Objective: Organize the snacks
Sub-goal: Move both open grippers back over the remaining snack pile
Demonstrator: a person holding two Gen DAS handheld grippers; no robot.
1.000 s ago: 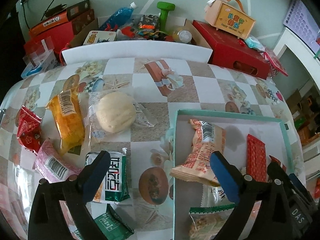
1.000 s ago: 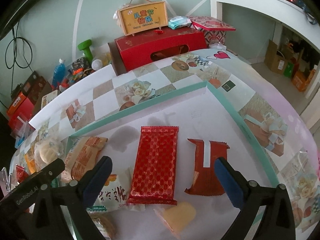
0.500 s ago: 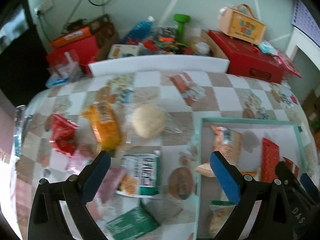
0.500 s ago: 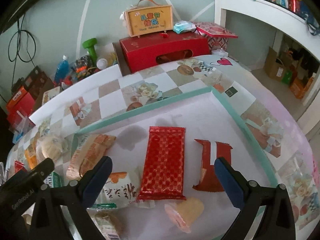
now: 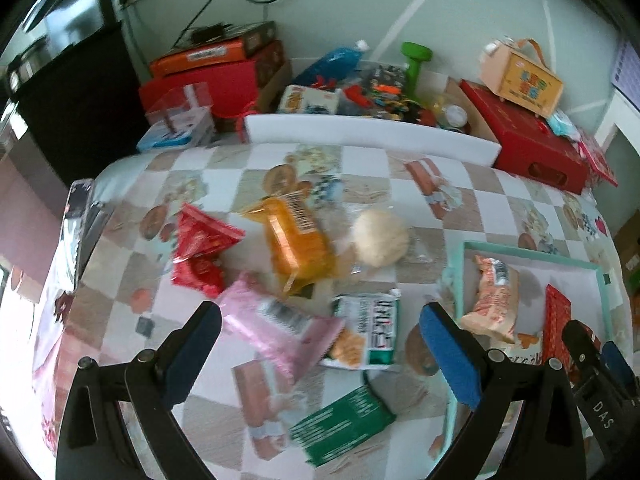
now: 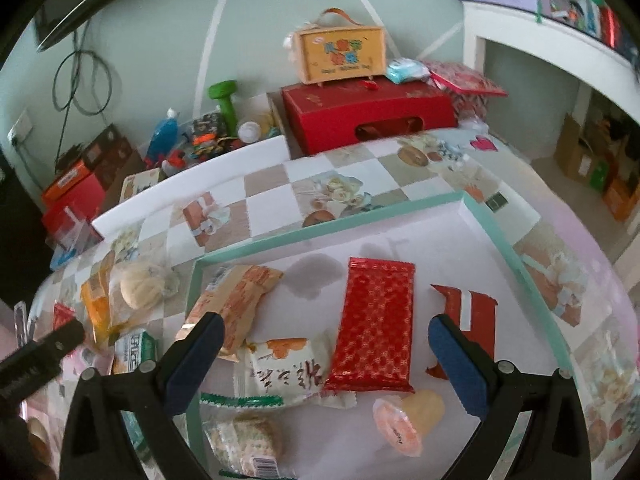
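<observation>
Loose snacks lie on the checked tablecloth: a pink packet [image 5: 276,326], a green-and-white packet [image 5: 370,326], a dark green packet [image 5: 340,426], an orange packet [image 5: 298,244], red packets [image 5: 200,248] and a wrapped round bun [image 5: 380,236]. My left gripper [image 5: 318,344] hovers open over the pink and green-and-white packets, holding nothing. The white tray with a teal rim [image 6: 332,224] holds a red patterned packet [image 6: 376,320], a red-and-white wrapper [image 6: 466,326], a peach packet [image 6: 236,300], a white packet [image 6: 284,372], a jelly cup [image 6: 408,416] and a biscuit pack [image 6: 248,438]. My right gripper [image 6: 326,360] hangs open above them.
Behind the table stand a red gift box [image 6: 368,114], an orange carry box [image 6: 340,54], a green dumbbell [image 6: 224,100], a blue bottle [image 6: 162,136] and stacked red and orange boxes [image 5: 212,68]. A white shelf [image 6: 552,40] rises at right. The table's left edge [image 5: 76,232] curves down.
My left gripper has swung left and back, bringing the pink, red and dark green packets into view and shifting the tray to the right edge. My right gripper rose slightly above the tray.
</observation>
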